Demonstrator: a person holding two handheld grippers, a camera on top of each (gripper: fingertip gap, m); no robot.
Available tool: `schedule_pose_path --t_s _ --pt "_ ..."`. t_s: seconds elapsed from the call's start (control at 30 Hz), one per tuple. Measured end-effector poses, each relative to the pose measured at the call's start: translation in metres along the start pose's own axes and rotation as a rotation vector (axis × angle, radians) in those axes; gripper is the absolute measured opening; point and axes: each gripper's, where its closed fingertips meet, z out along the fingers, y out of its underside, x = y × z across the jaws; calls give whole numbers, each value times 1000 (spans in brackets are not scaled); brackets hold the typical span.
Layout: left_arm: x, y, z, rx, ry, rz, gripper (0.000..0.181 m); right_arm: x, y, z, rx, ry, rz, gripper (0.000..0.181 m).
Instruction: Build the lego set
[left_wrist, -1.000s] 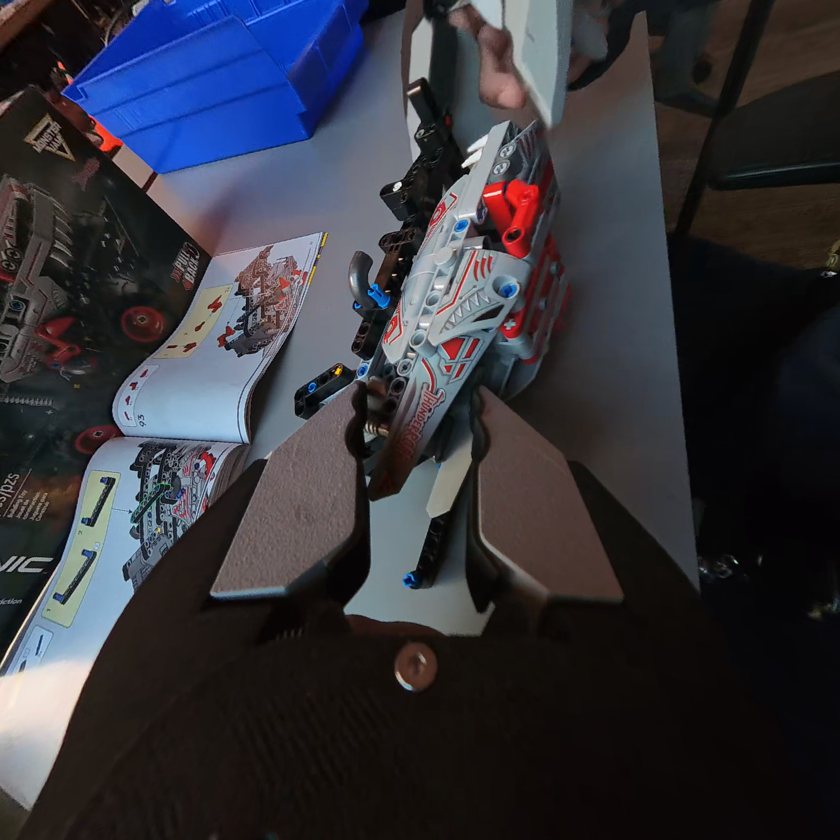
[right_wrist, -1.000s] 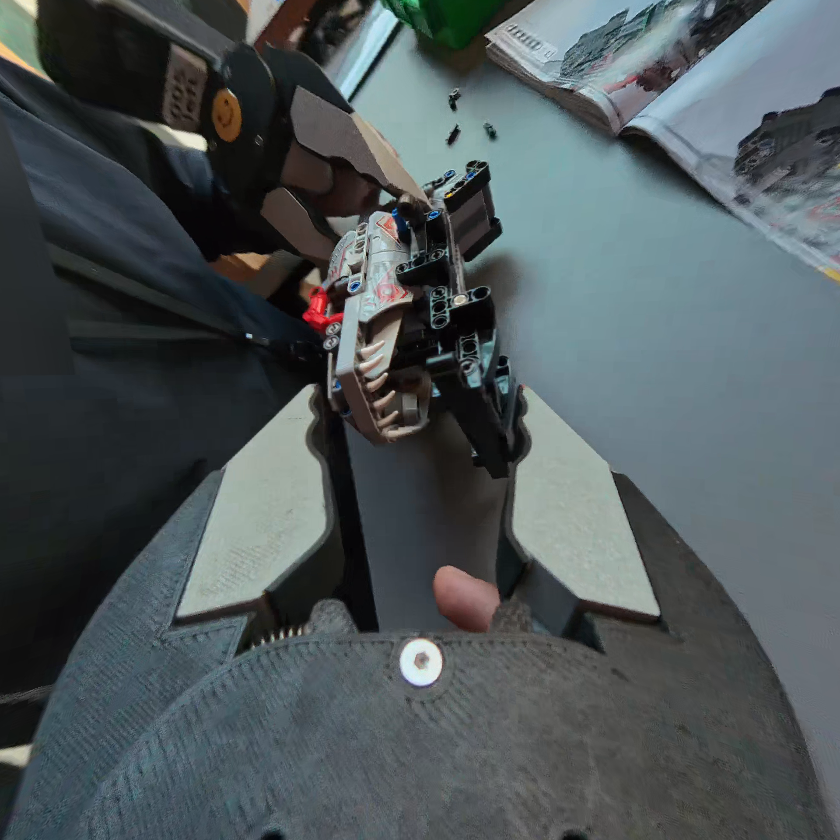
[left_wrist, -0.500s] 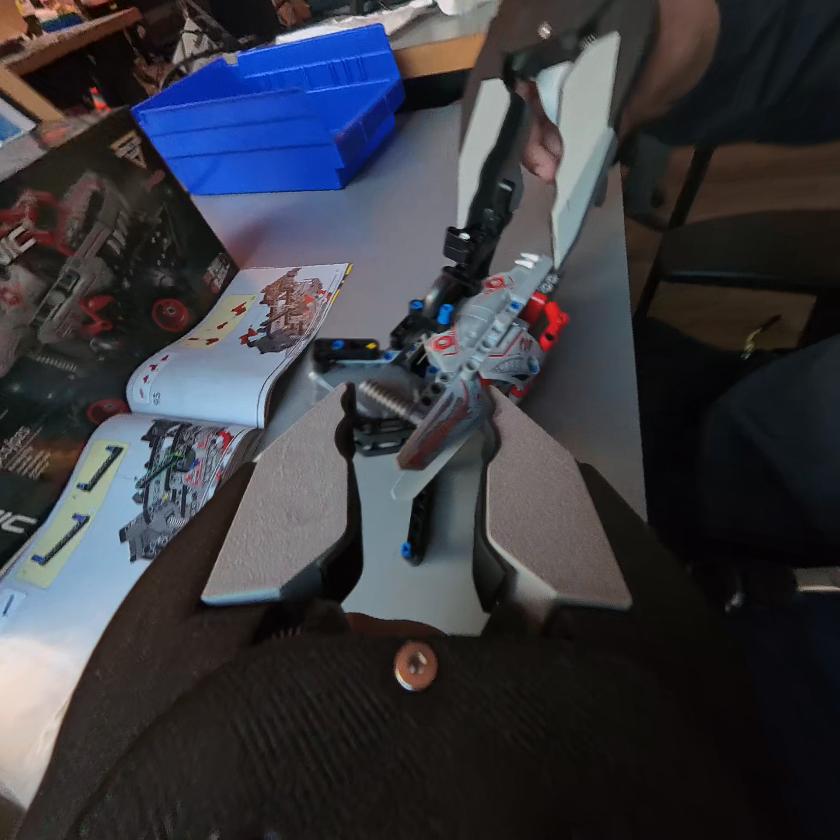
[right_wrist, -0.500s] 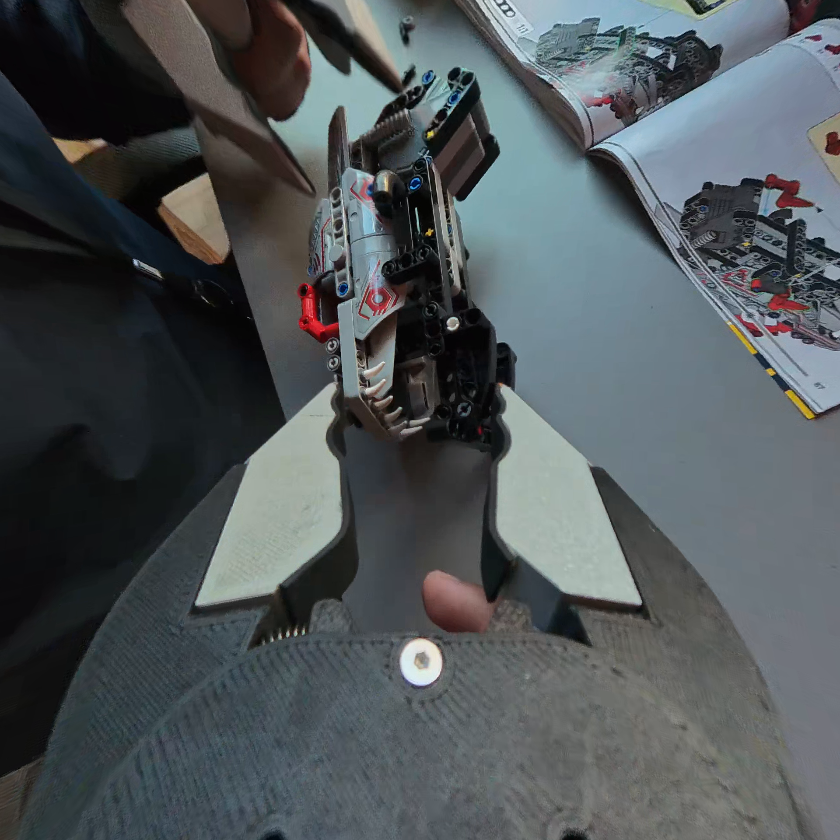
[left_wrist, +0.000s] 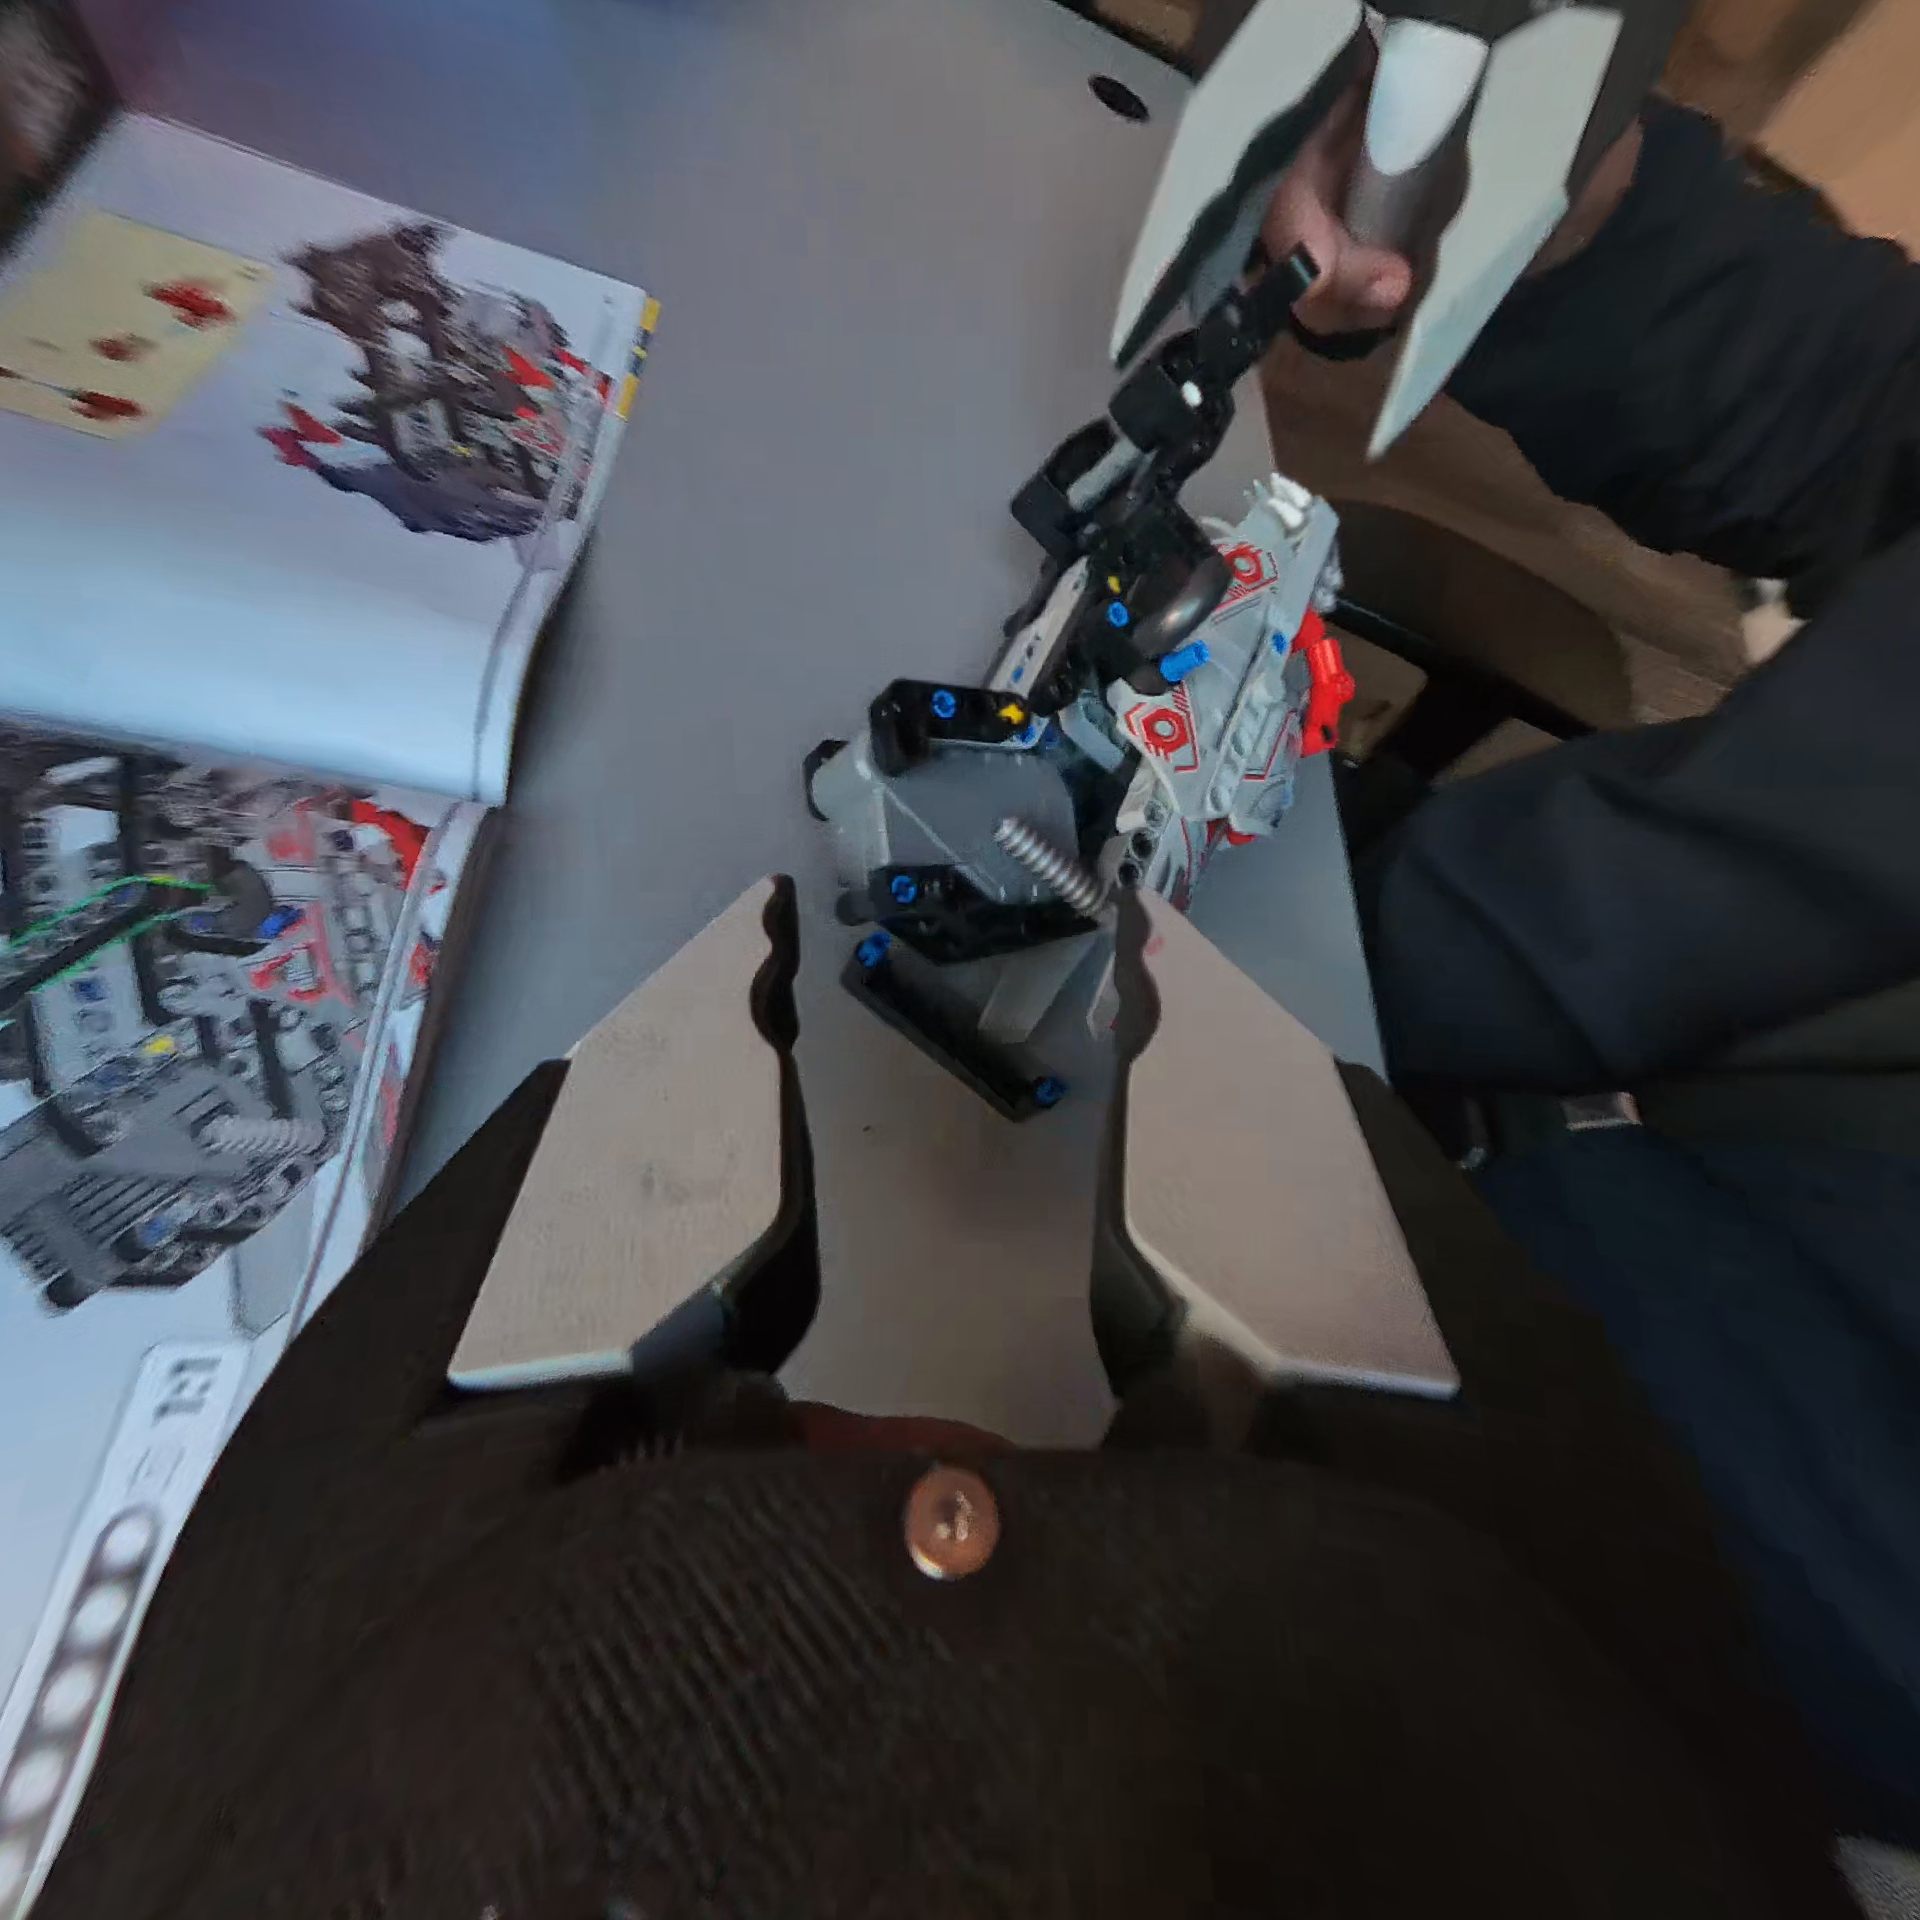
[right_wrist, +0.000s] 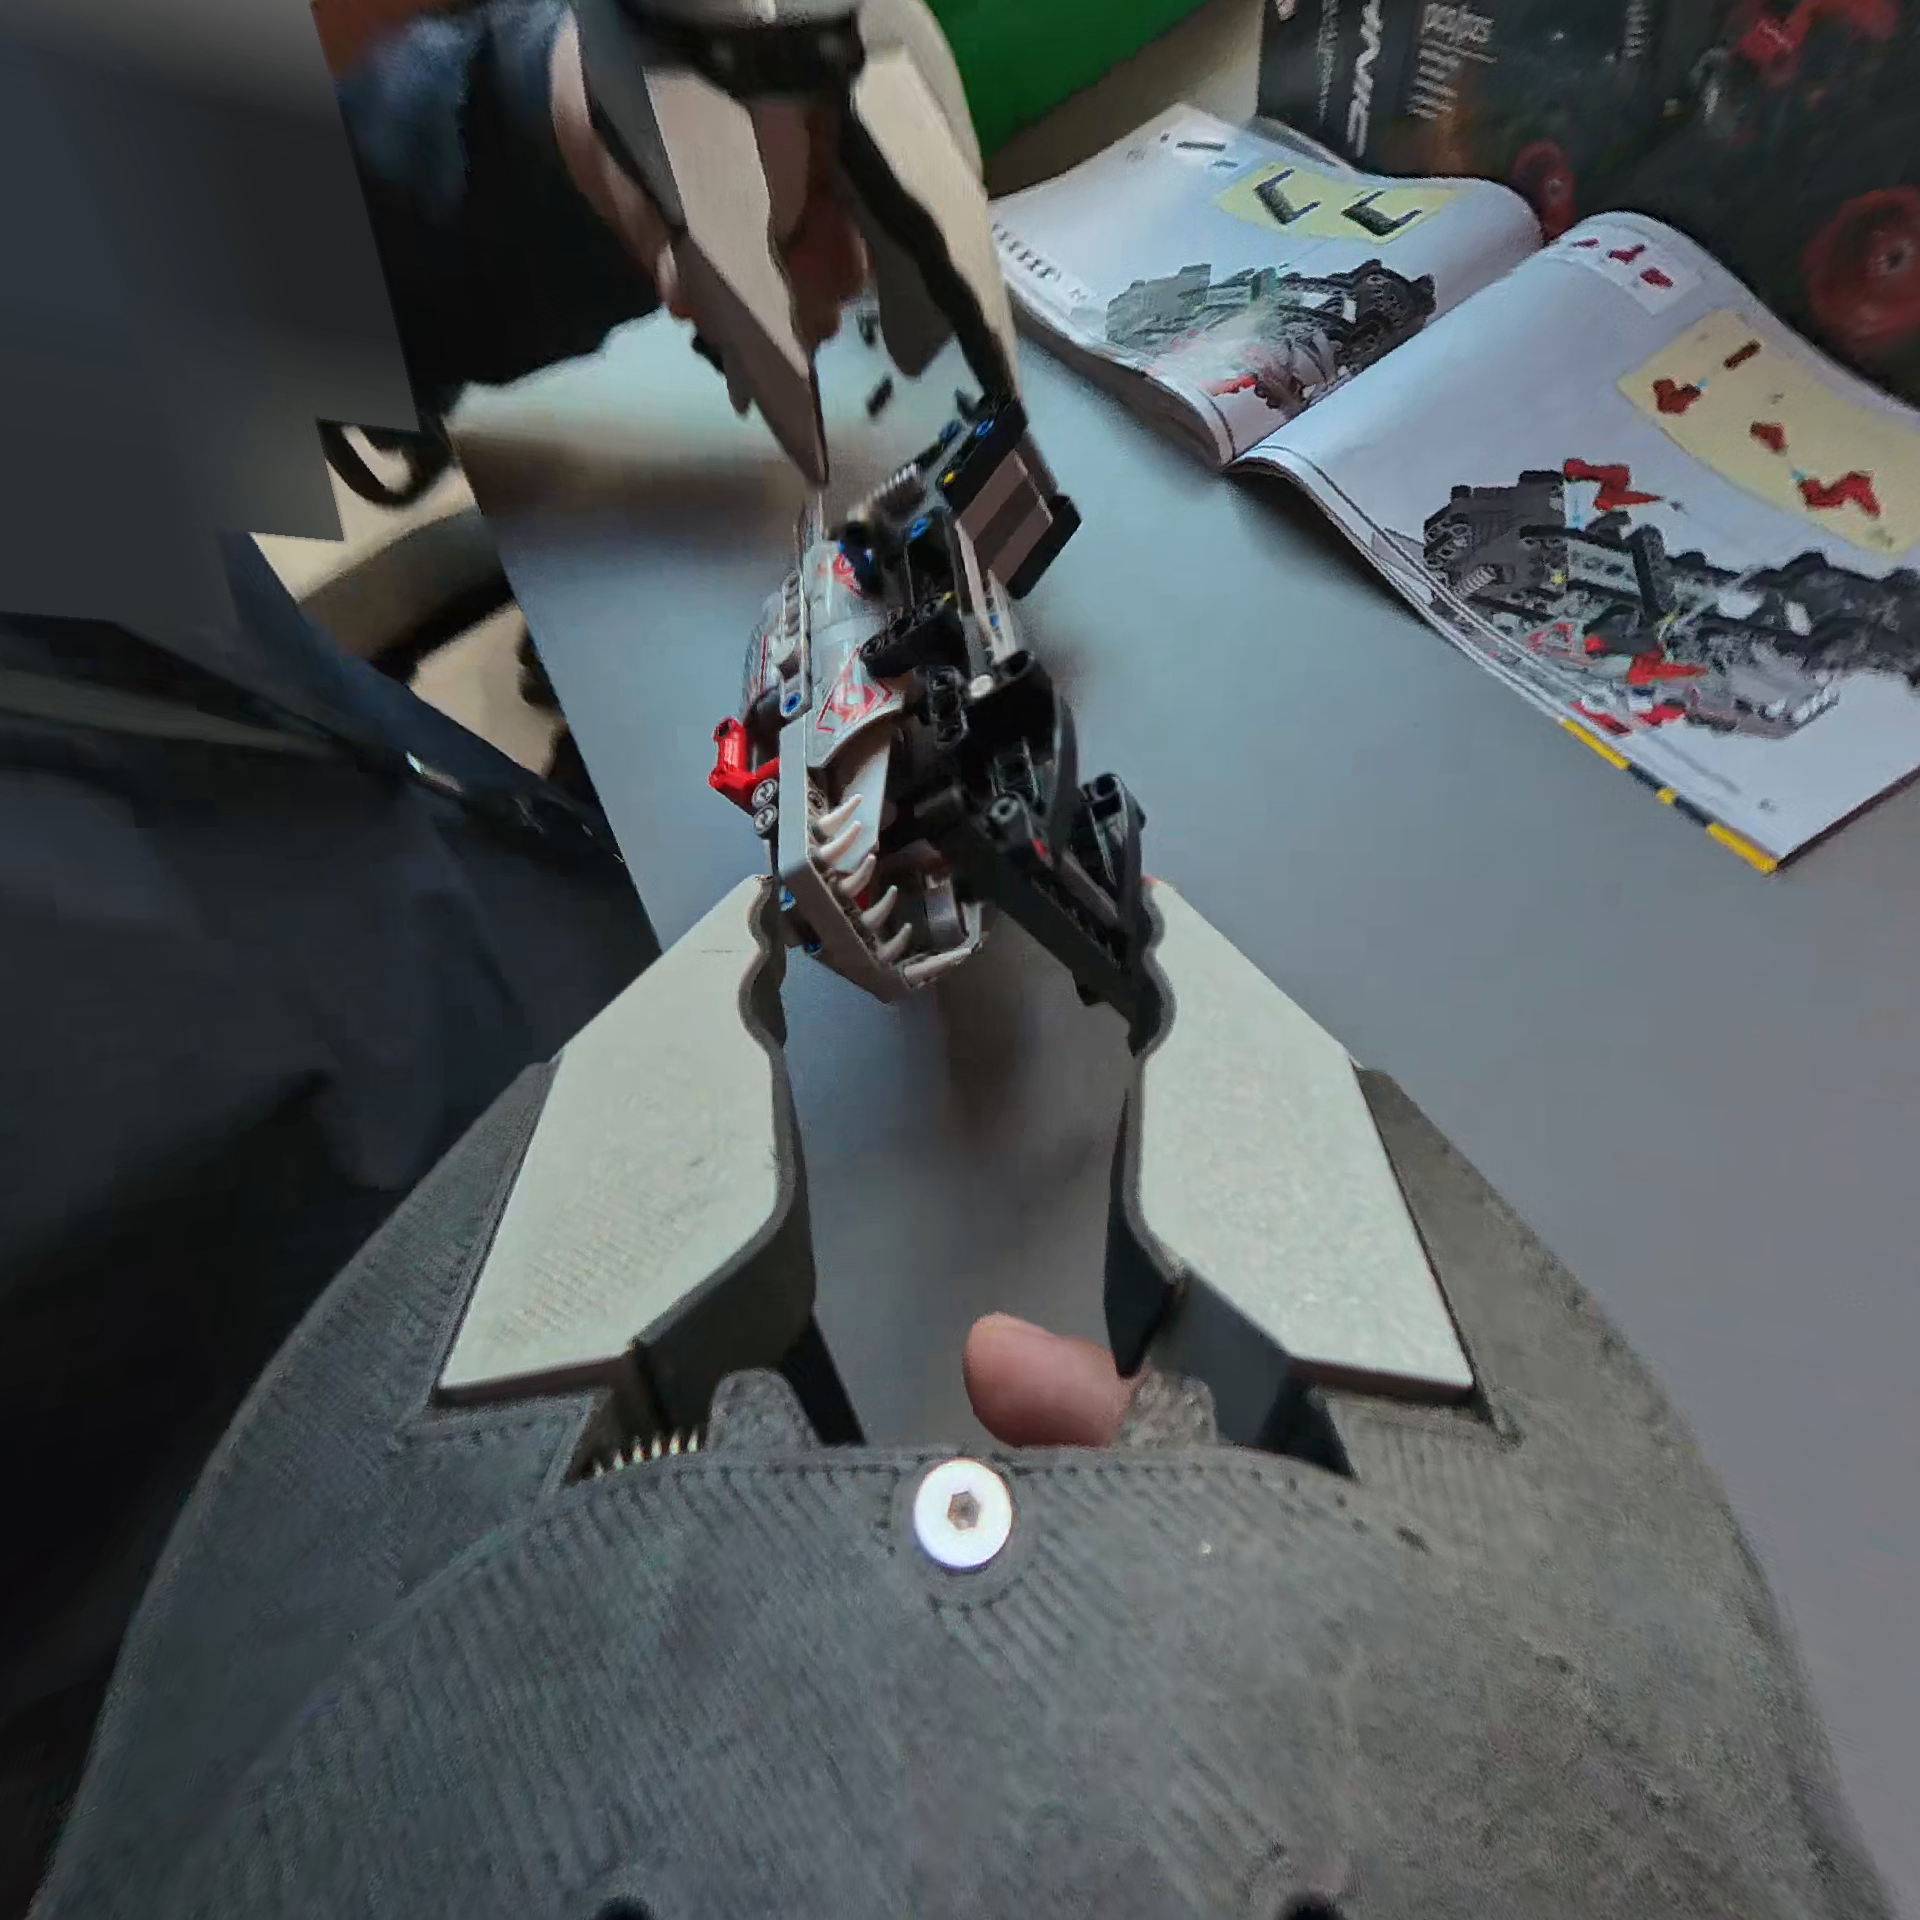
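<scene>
The grey, black and red lego model (left_wrist: 1195, 727) lies along the table's near edge, and it also shows in the right wrist view (right_wrist: 894, 727). My right gripper (right_wrist: 956, 914) is shut on its front: the toothed grey jaw panel touches one finger and a black beam touches the other. In the left wrist view the right gripper (left_wrist: 1257, 390) sits at the model's far end. My left gripper (left_wrist: 956, 935) is open, its tips straddling the model's rear by the metal spring (left_wrist: 1049, 862). One tip touches the model and the other stands clear. The left gripper (right_wrist: 912, 436) hangs over the rear in the right wrist view.
An open instruction booklet (left_wrist: 260, 520) lies on the grey table (left_wrist: 831, 312), and it also shows in the right wrist view (right_wrist: 1455, 416). The dark set box (right_wrist: 1662, 104) stands behind it. Small black pieces (right_wrist: 878, 395) lie loose. A person's dark clothing (left_wrist: 1662, 831) is past the table edge. The tips of one gripper are about 15 cm away from the tips of the other.
My left gripper has opened and let go of the model's tail. The model has turned and now shows its underside and spring. My right gripper still holds the front.
</scene>
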Motion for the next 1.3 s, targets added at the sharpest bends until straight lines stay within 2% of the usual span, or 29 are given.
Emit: schedule_pose_path --t_s 0.1,0.23,0.27,0.33,0.4,0.5,0.7,0.77,0.87,0.93,1.07,1.23,1.3 --pt "5 4 7 -57 133 -70 55 -3 4 -2 9 -86 220 64" --pt "9 0 8 -40 169 -53 49 -2 10 4 6 -149 428 70" --pt "9 -1 9 -37 159 -42 42 1 13 6 2 -147 464 69" --pt "16 2 10 -48 164 -8 40 3 12 7 8 -176 517 66" --pt "20 2 12 -36 144 14 40 4 12 9 -4 -175 520 68" --pt "26 0 16 -8 107 55 40 -1 12 16 -33 -138 409 63" --pt "32 -10 21 75 -15 151 31 -1 -4 14 -27 -79 266 34" --pt "32 -6 21 73 -32 135 30 5 4 6 -109 -34 250 46" --pt "34 -5 15 101 -24 107 29 15 14 -23 -131 23 328 57" --pt "32 -4 12 92 -8 63 40 10 25 -36 -139 -27 456 58" --pt "18 -7 7 60 15 -29 56 4 47 -38 -162 -90 624 68" --pt "18 -4 20 -48 182 -137 58 -2 55 -30 -142 -184 722 86" --pt "18 -4 25 -74 197 -139 57 -3 56 -39 -134 -192 739 83"
